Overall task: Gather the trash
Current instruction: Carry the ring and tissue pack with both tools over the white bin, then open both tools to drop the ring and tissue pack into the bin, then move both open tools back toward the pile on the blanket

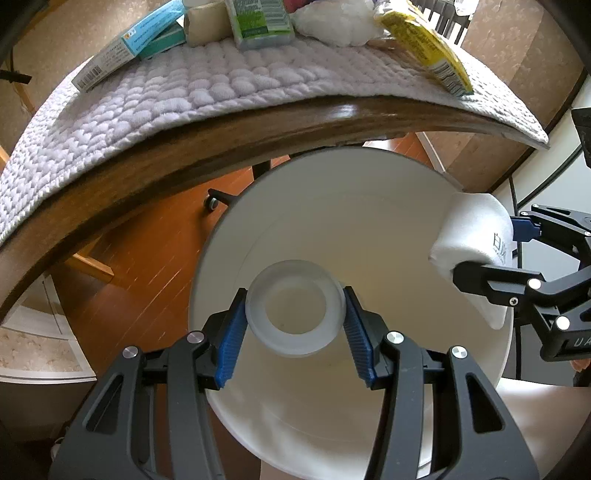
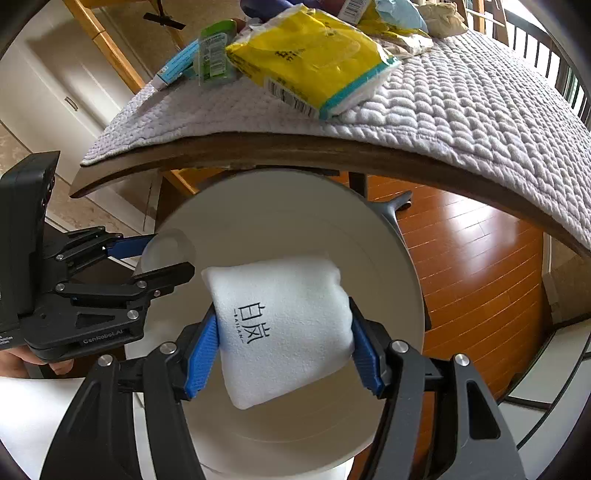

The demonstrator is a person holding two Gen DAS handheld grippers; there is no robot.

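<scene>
A round white bin (image 1: 369, 229) stands on the floor below the table edge, seen from above in both views (image 2: 258, 206). My left gripper (image 1: 295, 325) is shut on a small translucent plastic cup (image 1: 295, 291), held over the bin's mouth with its opening facing the camera. My right gripper (image 2: 284, 354) is shut on a white tissue pack with black lettering (image 2: 284, 325), also over the bin. In the left wrist view the tissue pack (image 1: 476, 229) and right gripper (image 1: 491, 258) show at the bin's right rim. In the right wrist view the cup (image 2: 166, 251) and left gripper (image 2: 159, 258) show at the left.
A wooden table (image 1: 258, 136) covered by a quilted pale cloth (image 1: 184, 96) curves above the bin. On it lie a yellow packet (image 2: 314, 55), a green pack (image 1: 258, 18), a blue-and-white box (image 1: 129, 48) and a white crumpled wad (image 1: 332, 22). Orange wood floor (image 2: 461, 258) surrounds the bin.
</scene>
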